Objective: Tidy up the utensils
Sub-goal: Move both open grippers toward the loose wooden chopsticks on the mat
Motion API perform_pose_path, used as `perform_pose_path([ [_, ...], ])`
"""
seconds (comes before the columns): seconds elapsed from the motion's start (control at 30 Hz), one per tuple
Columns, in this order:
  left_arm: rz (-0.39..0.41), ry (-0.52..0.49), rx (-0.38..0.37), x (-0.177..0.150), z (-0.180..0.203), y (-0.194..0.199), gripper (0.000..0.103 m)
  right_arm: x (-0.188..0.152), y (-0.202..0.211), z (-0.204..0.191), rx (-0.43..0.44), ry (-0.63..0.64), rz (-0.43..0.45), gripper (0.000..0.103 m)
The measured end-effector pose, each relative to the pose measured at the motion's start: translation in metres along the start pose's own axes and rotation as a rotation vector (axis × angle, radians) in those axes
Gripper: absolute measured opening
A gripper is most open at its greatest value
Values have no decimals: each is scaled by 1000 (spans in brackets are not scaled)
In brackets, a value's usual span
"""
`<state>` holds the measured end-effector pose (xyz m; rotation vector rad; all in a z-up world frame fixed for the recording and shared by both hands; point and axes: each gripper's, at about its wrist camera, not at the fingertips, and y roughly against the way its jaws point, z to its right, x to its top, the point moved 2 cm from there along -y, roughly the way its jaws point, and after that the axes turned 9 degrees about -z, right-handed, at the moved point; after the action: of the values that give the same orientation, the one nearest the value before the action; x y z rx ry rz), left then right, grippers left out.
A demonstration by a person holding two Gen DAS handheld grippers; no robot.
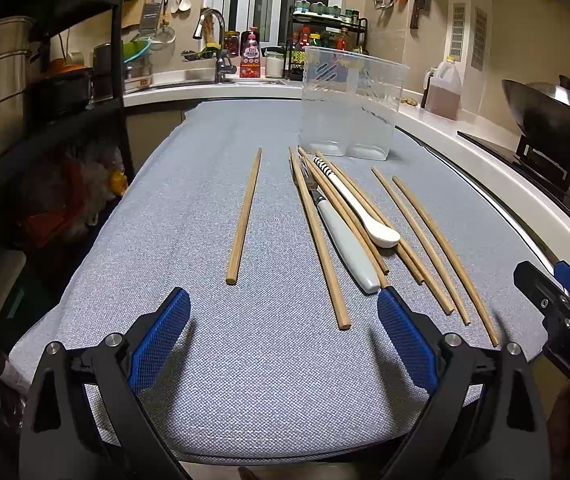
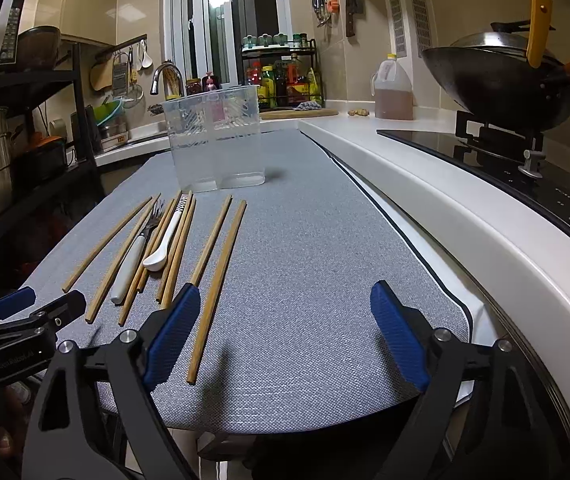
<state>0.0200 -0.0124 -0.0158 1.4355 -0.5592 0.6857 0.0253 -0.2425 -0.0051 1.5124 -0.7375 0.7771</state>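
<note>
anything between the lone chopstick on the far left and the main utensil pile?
Nothing: bare grey woven mat separates the lone wooden chopstick from the next wooden chopstick at the pile's edge. The left wrist view shows it best.

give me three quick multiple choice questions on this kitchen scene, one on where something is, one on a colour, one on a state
1. Where does the clear plastic two-compartment holder stand?
A. beyond the far ends of the utensils on the grey cloth
B. in the sink
C. on the stove

2. What colour is the bowl of the ceramic spoon?
A. red
B. white
C. black

3. What state is the left gripper in?
A. shut on a wooden chopstick
B. shut on a fork
C. open, holding nothing

Answers: 1 A, it stands upright on the cloth past the utensils; 2 B, the bowl is plain white; 3 C, only bare cloth lies between its blue pads.
</note>
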Motion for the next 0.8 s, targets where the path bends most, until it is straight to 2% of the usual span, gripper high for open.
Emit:
perform_pose_path([
  [0.2, 5, 6, -2, 1, -1, 3, 91, 0, 2, -3, 6, 2, 9, 82],
  [0.8, 12, 3, 2, 1, 4, 5, 91, 1, 3, -7, 3, 5, 13, 82],
])
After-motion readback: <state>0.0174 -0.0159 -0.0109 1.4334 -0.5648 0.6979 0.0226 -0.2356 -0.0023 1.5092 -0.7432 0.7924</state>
